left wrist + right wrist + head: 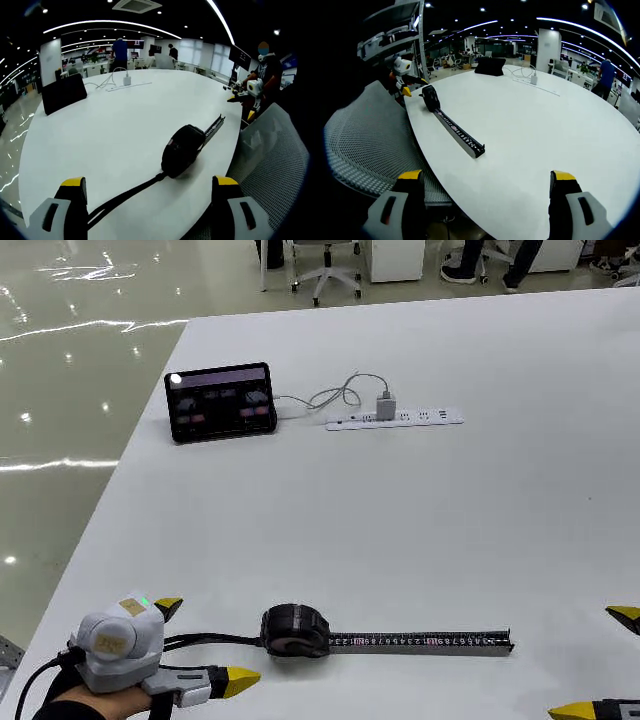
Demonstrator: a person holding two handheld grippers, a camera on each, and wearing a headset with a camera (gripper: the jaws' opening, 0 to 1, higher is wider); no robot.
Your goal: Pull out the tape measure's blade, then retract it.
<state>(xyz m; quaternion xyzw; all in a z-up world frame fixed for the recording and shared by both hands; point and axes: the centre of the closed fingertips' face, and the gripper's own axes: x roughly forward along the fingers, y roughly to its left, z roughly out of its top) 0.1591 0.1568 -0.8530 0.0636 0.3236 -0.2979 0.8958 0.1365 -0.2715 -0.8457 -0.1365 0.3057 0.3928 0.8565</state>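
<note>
Here, a black round-cased tape measure (295, 630) lies on the white table (420, 520), close to its near edge and towards the near left corner. Its dark graduated blade (420, 642) is drawn out and rests flat on the surface, running rightwards along that edge (end hook farthest from the case). A black wrist strap (208, 641) trails from the case to the left, passing between the yellow-tipped jaws of the left gripper (204, 642), which stand wide apart just beside the case. The right gripper (600, 661) sits at the near right, well apart from the blade's end, jaws likewise spread with nothing between them. Near the far left edge a black tablet (221, 401) stands propped, with a white power strip (395, 419) beside it, joined by a pale cable.
</note>
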